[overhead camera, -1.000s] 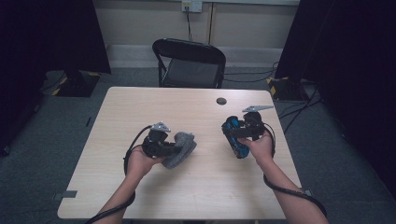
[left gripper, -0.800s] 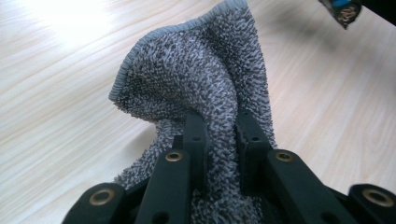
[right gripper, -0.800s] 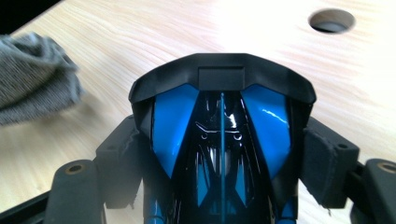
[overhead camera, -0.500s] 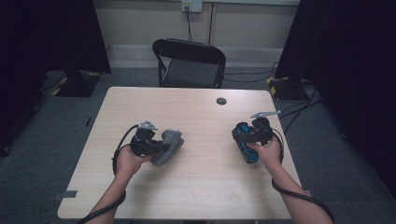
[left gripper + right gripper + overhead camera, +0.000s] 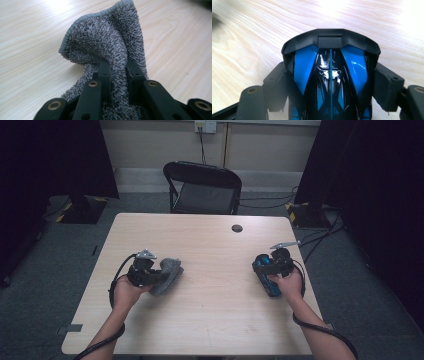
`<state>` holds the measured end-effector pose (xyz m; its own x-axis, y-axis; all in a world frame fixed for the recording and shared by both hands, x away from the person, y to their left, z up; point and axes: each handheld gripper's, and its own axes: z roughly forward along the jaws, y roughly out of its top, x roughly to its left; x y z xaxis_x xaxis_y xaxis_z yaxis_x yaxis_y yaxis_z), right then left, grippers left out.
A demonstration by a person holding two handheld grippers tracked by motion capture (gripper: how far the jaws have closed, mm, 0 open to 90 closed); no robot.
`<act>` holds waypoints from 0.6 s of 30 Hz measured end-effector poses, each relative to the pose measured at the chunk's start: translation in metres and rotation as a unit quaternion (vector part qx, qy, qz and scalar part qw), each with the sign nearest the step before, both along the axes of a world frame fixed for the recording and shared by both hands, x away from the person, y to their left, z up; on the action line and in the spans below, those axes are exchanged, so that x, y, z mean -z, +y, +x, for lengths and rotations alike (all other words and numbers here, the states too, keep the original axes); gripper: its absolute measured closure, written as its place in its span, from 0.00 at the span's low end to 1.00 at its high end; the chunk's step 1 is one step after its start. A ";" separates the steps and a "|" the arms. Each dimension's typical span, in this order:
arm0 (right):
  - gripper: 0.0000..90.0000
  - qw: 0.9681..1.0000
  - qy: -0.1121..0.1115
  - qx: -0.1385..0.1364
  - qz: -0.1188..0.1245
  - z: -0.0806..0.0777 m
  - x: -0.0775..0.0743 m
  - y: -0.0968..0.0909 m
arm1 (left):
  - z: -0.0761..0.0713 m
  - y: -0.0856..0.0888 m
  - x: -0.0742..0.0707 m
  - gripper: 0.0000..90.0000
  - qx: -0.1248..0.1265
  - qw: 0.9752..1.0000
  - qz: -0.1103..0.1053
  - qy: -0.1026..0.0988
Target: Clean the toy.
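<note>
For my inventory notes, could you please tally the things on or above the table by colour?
Grey: 1, the cloth
Blue and black: 1, the toy car
Black: 1, the small disc near the far edge
Total: 3

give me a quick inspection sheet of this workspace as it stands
surface: light wooden table, bare apart from the items below
job's things: grey towel bunched and pinched in the left gripper, its free end hanging toward the wood; blue and black toy car held in the right gripper, just above the table
clutter: small dark round disc near the far edge
grippers: left shut on the towel, right clamped on the car's sides, one in each hand
cables: black cable loops from the left gripper; another trails along the right forearm
surroundings: black folding chair behind the table, grey carpet, dark curtains on both sides, wall socket with cord
</note>
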<state>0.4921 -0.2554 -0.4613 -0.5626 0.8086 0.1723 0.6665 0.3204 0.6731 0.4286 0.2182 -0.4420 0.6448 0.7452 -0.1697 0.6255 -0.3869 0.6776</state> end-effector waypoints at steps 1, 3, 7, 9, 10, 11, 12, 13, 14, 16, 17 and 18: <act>0.28 1.000 0.002 0.001 -0.003 0.001 0.001 0.000 | 0.000 0.001 0.002 0.86 -0.003 1.000 -0.001 0.000; 0.28 1.000 0.006 0.000 -0.010 0.002 0.004 0.002 | 0.001 0.003 0.005 0.86 -0.004 1.000 0.004 -0.001; 0.28 1.000 0.007 -0.005 -0.024 0.002 0.009 0.007 | 0.002 0.004 0.009 0.85 -0.008 1.000 0.006 -0.001; 0.28 0.999 0.007 -0.008 -0.032 0.002 0.012 0.010 | 0.002 0.003 0.010 0.85 -0.006 1.000 0.009 -0.003; 0.28 0.999 0.008 -0.008 -0.034 0.002 0.013 0.010 | 0.002 0.003 0.011 0.85 -0.009 1.000 0.007 -0.003; 0.28 0.999 0.009 -0.010 -0.037 0.003 0.015 0.011 | 0.002 0.003 0.012 0.85 -0.010 1.000 0.007 -0.006; 0.28 0.999 0.010 -0.011 -0.039 0.002 0.016 0.013 | 0.002 0.003 0.012 0.84 -0.009 1.000 0.009 -0.005; 0.28 0.999 0.009 -0.011 -0.043 0.002 0.016 0.013 | 0.002 0.003 0.013 0.84 -0.012 1.000 0.007 -0.005; 0.28 0.999 0.009 -0.013 -0.044 0.002 0.017 0.014 | 0.002 0.002 0.014 0.84 -0.014 1.000 0.005 -0.006; 0.28 0.999 0.009 -0.016 -0.050 0.001 0.018 0.016 | 0.001 0.000 0.015 0.84 -0.009 1.000 0.006 -0.004; 0.28 0.999 0.009 -0.015 -0.051 0.001 0.019 0.016 | 0.001 -0.001 0.015 0.84 -0.008 1.000 0.006 -0.005; 0.28 0.999 0.010 -0.017 -0.051 0.001 0.019 0.016 | 0.001 -0.002 0.015 0.84 -0.007 1.000 0.006 -0.004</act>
<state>0.4930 -0.2390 -0.4803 -0.5868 0.8032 0.1020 0.6677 0.4088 0.6221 0.4292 0.2162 -0.4573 0.6352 0.7568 -0.1543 0.6252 -0.3864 0.6781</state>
